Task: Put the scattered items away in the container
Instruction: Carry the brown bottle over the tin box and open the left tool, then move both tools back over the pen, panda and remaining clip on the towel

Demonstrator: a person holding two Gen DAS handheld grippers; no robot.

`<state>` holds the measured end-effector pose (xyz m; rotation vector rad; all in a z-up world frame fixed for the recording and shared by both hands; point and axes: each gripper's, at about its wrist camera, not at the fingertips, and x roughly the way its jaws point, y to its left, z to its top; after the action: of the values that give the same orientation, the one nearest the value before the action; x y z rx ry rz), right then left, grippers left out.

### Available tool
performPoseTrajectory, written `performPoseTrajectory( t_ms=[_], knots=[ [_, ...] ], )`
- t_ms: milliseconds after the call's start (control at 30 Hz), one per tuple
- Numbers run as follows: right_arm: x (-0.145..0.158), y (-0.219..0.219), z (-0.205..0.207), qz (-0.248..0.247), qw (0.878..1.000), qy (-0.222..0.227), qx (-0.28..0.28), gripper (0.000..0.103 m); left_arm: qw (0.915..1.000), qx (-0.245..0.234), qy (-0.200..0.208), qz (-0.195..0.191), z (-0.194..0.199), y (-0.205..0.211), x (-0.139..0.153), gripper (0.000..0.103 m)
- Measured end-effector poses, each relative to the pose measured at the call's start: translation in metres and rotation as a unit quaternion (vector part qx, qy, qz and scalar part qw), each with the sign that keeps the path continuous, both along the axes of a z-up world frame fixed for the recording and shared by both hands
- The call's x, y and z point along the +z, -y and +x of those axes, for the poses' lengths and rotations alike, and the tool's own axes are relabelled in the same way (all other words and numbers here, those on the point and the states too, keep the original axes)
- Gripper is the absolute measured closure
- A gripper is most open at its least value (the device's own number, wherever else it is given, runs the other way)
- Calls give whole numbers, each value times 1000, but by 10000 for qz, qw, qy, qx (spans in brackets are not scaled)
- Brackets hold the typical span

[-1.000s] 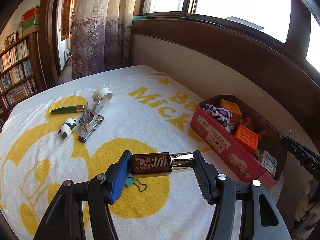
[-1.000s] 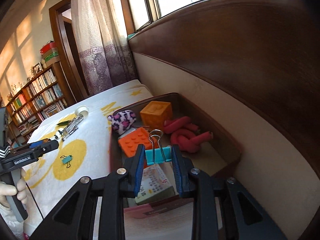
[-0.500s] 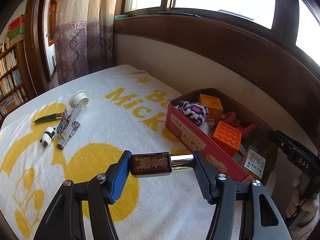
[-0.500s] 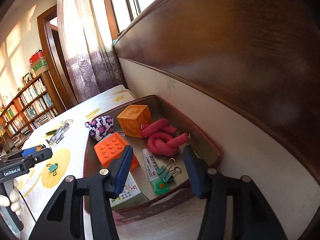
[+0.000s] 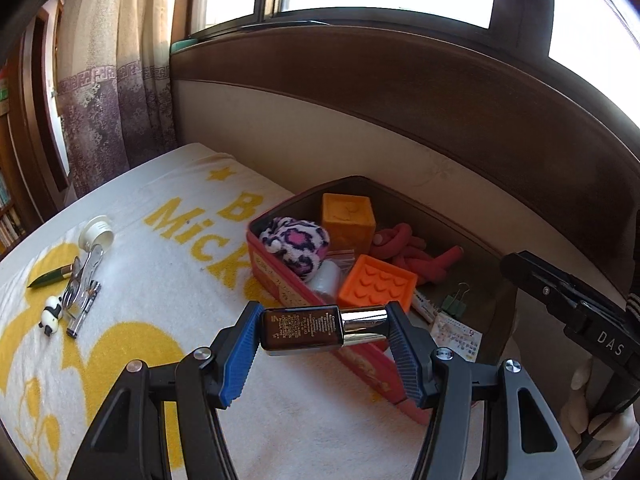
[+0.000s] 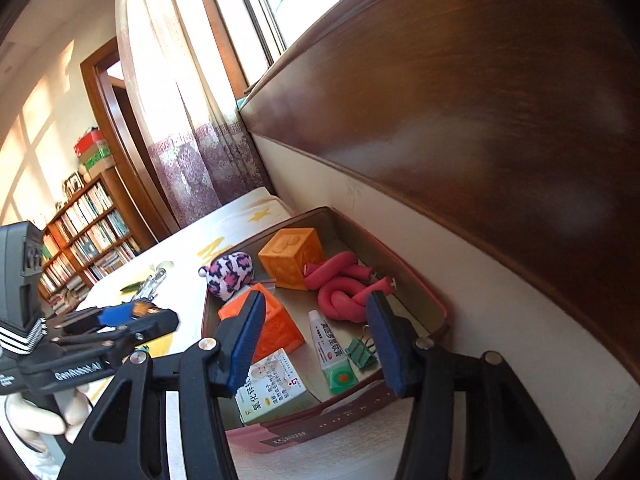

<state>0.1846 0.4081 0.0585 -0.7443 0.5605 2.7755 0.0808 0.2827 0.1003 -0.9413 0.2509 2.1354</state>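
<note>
My left gripper is shut on a small brown bottle with a silver cap, held crosswise above the towel at the near long wall of the red box. My right gripper stands open over the box's near end, nothing between its pads. A green binder clip lies in the box below it, beside a white tube. A panda figure, a green pen, a metal clip and a white cap lie on the towel at the left.
The box also holds an orange cube, a spotted plush, an orange block, a pink foam roll and a medicine carton. A wooden wall panel runs close behind the box. A bookshelf stands at the far left.
The right gripper opened and the green binder clip dropped into the box. The left gripper carried the bottle rightward to the box's side.
</note>
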Motion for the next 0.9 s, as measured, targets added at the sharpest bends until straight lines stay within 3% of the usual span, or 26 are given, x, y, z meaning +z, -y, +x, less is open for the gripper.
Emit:
performPoseTrajectory(
  t_ms=[233,300,333,367,467,900],
  knots=[
    [8,-14,10,-219,9994,-213,-129,46,9983,-569,42,105,-2,-50,3,40],
    [11,-17,12,-249,9992,-262,-148,46,9977,-663,106,132,-4,-60,3,35],
    [11,-18,13,-256,9992,-279,-158,45,9976,-663,135,169,-5,-63,3,24],
    [12,-19,14,-262,9991,-291,-174,43,9975,-649,135,230,-5,-64,3,21],
    [12,-22,15,-292,9989,-290,-205,40,9975,-651,95,273,-6,-63,5,21],
    [-1,-9,4,-274,9996,-43,25,35,9981,519,276,203,-41,6,-6,21]
  ],
)
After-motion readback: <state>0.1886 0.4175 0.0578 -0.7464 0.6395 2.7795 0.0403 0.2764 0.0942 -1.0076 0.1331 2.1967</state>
